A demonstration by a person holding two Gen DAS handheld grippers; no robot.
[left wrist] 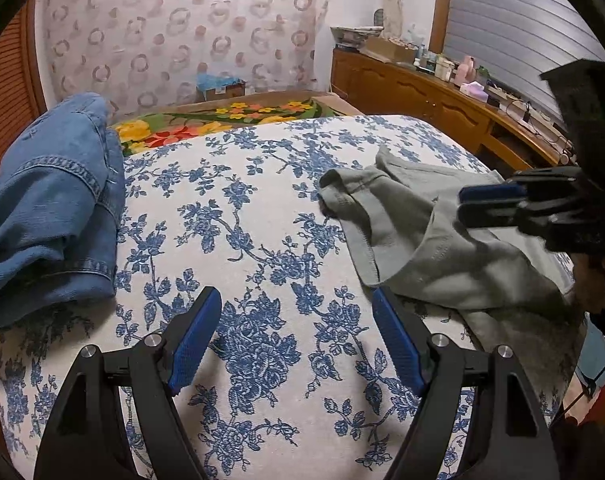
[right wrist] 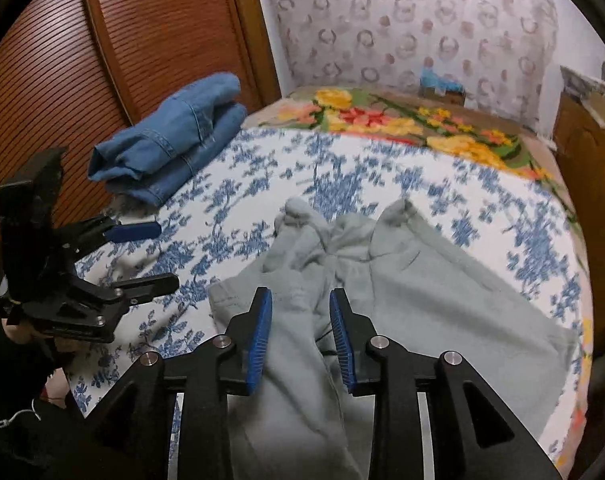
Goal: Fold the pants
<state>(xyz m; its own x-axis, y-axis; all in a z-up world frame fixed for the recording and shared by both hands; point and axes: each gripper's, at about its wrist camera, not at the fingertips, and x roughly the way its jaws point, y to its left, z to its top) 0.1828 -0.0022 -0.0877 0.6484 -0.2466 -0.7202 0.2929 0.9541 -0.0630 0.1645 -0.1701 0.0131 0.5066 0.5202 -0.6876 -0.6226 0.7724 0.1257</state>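
Observation:
Grey-green pants (right wrist: pixel 422 280) lie crumpled on the blue-flowered bedspread (right wrist: pixel 342 168); they also show at the right of the left wrist view (left wrist: pixel 430 240). My right gripper (right wrist: pixel 301 300) hovers over the pants' near part, jaws partly open, with a ridge of cloth between the pads but not pinched. In the left wrist view it (left wrist: pixel 466 204) looks nearly closed above the pants. My left gripper (left wrist: pixel 296 300) is open and empty above bare bedspread, left of the pants; it shows at the left of the right wrist view (right wrist: pixel 162 254).
Folded blue jeans (left wrist: pixel 50 208) lie at the bed's left edge, also in the right wrist view (right wrist: pixel 174 140). A flowered blanket (right wrist: pixel 414 120) covers the far end. A slatted wooden wardrobe (right wrist: pixel 82 60) stands left, a cluttered wooden dresser (left wrist: pixel 442 92) right.

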